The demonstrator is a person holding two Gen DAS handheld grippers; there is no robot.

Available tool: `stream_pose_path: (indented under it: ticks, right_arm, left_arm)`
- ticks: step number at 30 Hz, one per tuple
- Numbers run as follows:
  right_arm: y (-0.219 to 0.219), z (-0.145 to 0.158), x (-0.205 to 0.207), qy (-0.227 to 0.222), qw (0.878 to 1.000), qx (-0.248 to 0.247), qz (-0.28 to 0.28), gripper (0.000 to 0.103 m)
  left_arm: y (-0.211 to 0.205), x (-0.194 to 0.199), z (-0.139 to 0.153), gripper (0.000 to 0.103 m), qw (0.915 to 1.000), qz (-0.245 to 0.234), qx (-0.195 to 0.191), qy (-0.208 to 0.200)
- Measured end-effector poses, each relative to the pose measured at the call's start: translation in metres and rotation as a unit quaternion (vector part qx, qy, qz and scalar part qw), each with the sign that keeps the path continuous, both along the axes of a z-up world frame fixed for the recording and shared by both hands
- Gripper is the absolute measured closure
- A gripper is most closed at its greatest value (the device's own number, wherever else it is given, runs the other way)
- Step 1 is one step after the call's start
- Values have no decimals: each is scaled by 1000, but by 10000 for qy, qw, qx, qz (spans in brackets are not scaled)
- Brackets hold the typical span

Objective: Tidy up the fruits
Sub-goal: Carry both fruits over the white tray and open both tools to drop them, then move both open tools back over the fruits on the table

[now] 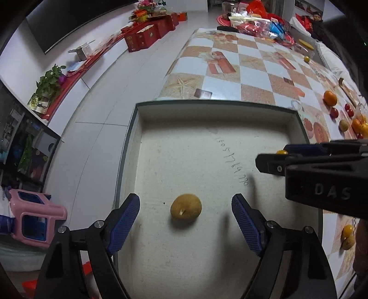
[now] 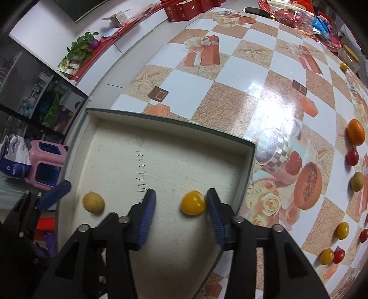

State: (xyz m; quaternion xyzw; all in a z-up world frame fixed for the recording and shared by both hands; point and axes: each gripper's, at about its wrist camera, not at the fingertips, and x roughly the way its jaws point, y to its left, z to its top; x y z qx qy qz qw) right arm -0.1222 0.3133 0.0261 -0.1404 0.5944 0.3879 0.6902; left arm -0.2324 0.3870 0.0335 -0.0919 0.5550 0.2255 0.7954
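Note:
A shallow white box [image 1: 214, 107] with a dark green rim sits at the table's near left corner; it also shows in the right wrist view [image 2: 170, 125]. A brownish-yellow round fruit [image 1: 185, 207] lies on its floor between the wide-open fingers of my left gripper [image 1: 185, 209], touching neither; it shows too in the right wrist view [image 2: 93, 202]. My right gripper [image 2: 181, 202] is open over the box, with a yellow cherry tomato [image 2: 193, 202] on the floor against its right finger [image 2: 215, 207]. The right gripper shows from the side in the left wrist view [image 1: 271, 164].
Loose fruit lies on the checked tablecloth to the right: an orange [image 2: 356, 132], red cherry tomatoes [image 2: 352, 157], yellow ones [image 2: 342, 230] and a brownish fruit [image 2: 357, 181]. Red packets clutter the far end [image 2: 299, 13]. A pink stool [image 2: 44, 169] stands on the floor at left.

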Motion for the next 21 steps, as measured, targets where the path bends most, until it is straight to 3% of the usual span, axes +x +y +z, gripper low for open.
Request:
stream_pose_path:
  ticks: [1,3,10,21]
  right_arm:
    - [0,3,0,6,10000,63,-24,39]
    - [-5,14,1,-36,9996,250,-94,19]
    - [-44,46,6,-272,9965,583,-535,16]
    - [-180,51,15,-412,9839,168,-1731,16]
  left_arm:
    - [0,0,0,20,10000,-9,11,16]
    - [-2,-3,1,20,10000,-24,34,-7]
    - [-22,-11,13,20,9989,-377,-164,-214]
    - [-94,26,29,20,9929,-1097,-433,-126]
